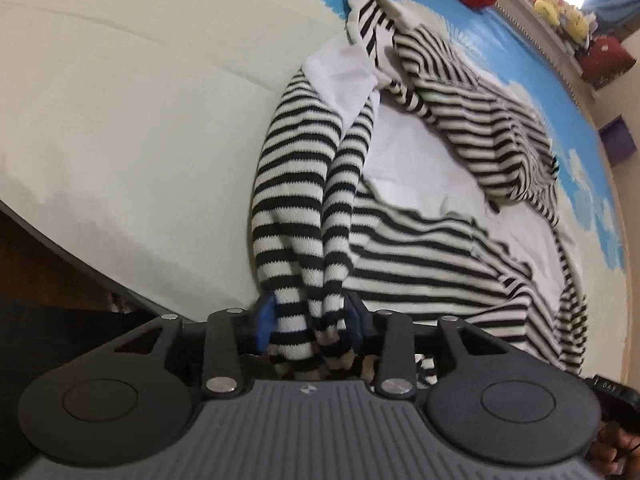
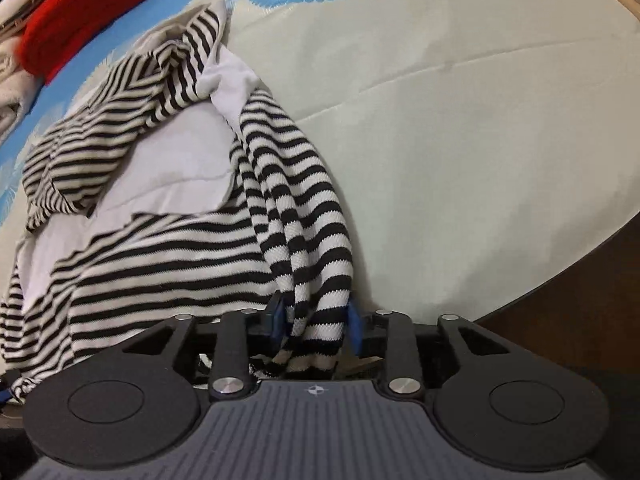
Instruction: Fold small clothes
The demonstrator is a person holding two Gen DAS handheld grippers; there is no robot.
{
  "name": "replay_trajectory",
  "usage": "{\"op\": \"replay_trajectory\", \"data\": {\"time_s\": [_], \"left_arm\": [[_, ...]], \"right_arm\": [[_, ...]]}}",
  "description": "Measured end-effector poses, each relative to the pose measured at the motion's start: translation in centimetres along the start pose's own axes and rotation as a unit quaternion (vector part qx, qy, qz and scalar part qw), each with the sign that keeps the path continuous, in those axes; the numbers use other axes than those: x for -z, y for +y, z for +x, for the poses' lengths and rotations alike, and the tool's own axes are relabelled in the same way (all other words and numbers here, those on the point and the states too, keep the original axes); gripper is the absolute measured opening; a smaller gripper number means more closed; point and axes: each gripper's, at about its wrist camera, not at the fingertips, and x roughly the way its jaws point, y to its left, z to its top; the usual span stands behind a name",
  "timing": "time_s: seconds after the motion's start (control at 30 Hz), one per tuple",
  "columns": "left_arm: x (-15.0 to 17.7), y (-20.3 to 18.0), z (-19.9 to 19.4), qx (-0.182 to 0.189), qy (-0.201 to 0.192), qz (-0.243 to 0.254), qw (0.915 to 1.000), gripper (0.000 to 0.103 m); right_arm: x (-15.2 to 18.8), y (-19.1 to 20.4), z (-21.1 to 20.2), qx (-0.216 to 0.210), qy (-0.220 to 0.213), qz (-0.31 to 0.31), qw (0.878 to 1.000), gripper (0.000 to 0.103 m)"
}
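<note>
The black-and-white striped knit garment with a white lining [image 1: 420,240] looks soft, light and limp; it should drape and bunch rather than hold a crease, so edges and sleeve ends are the sensible places to take hold. It lies crumpled on the cream quilted bed [image 1: 140,100], spread ahead of both tools. The left hand-held gripper [image 1: 310,320] has a bunched striped sleeve between its blue pads, apparently pinched. The right hand-held gripper [image 2: 316,320] likewise clasps a bundle of striped fabric rising from the heap lying to its left.
</note>
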Motion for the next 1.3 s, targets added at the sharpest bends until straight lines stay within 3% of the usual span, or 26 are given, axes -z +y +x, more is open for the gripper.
{"op": "replay_trajectory", "data": {"time_s": [0.3,0.43,0.7,1.3], "left_arm": [[0.5,-0.7,1.1,-0.029,0.010,0.027,0.9992,0.042],[0.5,-0.9,1.0,-0.024,0.003,0.032,0.9992,0.033],[0.2,-0.3,0.9,-0.026,0.003,0.012,0.9996,0.038],[0.3,-0.9,1.6,-0.040,0.009,0.025,0.9989,0.039]], "right_arm": [[0.2,0.6,0.9,0.015,0.010,-0.014,1.000,0.036],[0.4,1.1,0.7,0.018,0.003,-0.029,0.999,0.033],[0.4,1.2,0.5,0.018,0.000,-0.033,0.999,0.031],[0.4,1.7,0.9,0.029,0.005,-0.051,0.998,0.031]]}}
